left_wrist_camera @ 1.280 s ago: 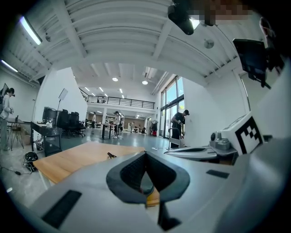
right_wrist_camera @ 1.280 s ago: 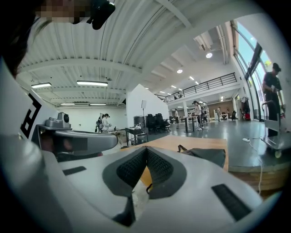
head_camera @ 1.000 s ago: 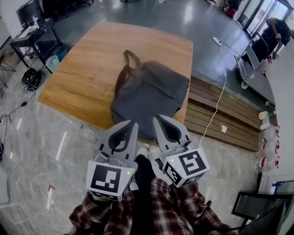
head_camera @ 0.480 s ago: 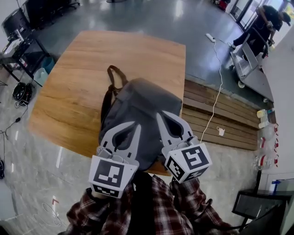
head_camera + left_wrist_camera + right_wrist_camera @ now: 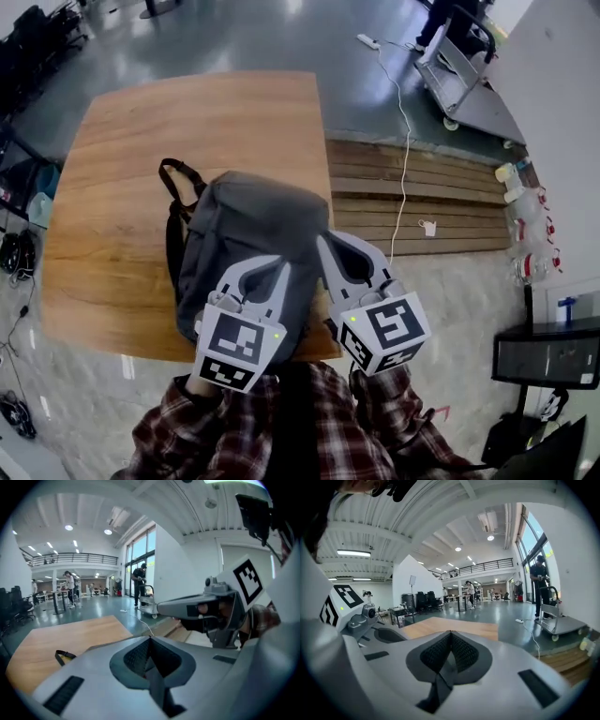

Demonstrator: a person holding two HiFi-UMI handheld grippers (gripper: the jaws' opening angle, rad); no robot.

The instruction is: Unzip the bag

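A grey backpack (image 5: pixel 248 234) lies flat on the wooden table (image 5: pixel 141 131), with its dark straps (image 5: pixel 173 202) out to the left. No zipper can be made out. My left gripper (image 5: pixel 284 266) is shut and empty, held over the bag's near end. Beside it, my right gripper (image 5: pixel 324 241) is also shut and empty, by the bag's near right corner. In the left gripper view the shut jaws (image 5: pixel 150 638) hide nearly all of the bag; only a strap (image 5: pixel 63 656) shows. In the right gripper view the shut jaws (image 5: pixel 451 632) point across the table (image 5: pixel 459 627).
A slatted wooden platform (image 5: pixel 441 202) runs along the table's right side, with a white cable (image 5: pixel 403 178) across it. Bottles (image 5: pixel 525 220) stand at the far right and a metal cart (image 5: pixel 459 75) at the top right. A black stand (image 5: pixel 548 352) is at the lower right.
The view has moved forward and right. The bag, earlier ahead of both grippers, now lies beneath them. Both grippers stay shut and side by side.
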